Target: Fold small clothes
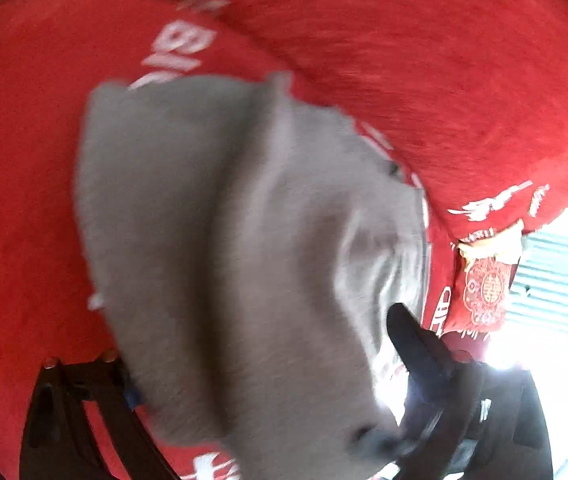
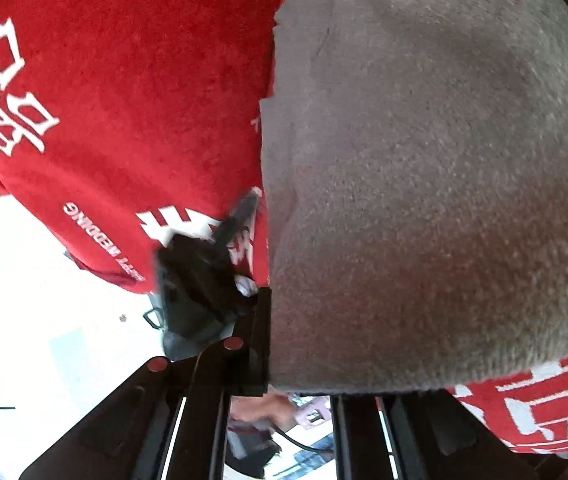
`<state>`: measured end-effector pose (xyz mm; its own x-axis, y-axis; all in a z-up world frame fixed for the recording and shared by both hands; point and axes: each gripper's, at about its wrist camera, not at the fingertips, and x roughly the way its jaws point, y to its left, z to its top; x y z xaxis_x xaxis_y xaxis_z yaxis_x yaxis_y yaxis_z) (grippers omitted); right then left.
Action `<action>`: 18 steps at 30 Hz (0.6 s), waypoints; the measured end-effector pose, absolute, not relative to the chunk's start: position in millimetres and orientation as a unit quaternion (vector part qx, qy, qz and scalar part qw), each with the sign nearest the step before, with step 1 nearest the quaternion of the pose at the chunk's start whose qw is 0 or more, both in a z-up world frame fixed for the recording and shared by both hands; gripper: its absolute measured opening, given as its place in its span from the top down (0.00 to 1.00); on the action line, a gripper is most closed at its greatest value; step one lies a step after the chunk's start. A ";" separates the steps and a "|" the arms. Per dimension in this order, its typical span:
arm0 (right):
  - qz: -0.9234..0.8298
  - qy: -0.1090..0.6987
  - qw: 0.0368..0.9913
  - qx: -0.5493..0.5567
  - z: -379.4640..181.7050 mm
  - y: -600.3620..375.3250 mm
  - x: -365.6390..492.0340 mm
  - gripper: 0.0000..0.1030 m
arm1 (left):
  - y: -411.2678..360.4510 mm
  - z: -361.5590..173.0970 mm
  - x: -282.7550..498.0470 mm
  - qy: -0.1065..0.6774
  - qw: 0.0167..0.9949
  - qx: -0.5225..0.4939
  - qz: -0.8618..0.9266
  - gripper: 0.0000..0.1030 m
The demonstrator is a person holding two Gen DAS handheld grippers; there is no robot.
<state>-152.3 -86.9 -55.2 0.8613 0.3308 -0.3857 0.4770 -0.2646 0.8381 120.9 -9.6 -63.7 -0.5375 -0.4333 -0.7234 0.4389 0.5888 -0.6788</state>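
A grey knitted garment lies on a red cloth with white lettering. In the left wrist view its near part drapes over my left gripper and hides the gap between the fingers; one black finger shows at the right. In the right wrist view the grey garment fills the right side, lifted close to the lens. It hangs down over my right gripper, whose black fingers close on its lower edge. The other gripper shows at the left of the garment's edge.
The red cloth covers the whole work surface and folds up into a ridge behind the garment. A red cushion with a round pattern sits at the cloth's right edge. Bright floor lies beyond the cloth's edge.
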 end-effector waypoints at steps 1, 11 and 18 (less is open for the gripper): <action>-0.069 0.267 0.548 0.789 -57.5 -83.8 -150.7 0.92 | -17.0 -59.5 115.6 0.742 0.489 0.021 -0.458 0.23; -0.097 0.446 0.572 0.682 -37.9 -97.1 -171.0 0.37 | -24.5 -69.6 99.8 0.721 0.541 0.117 -0.417 0.63; -0.203 0.437 0.640 0.599 1.0 -170.4 -201.9 0.64 | -36.0 -67.3 90.1 0.718 0.547 0.142 -0.406 0.49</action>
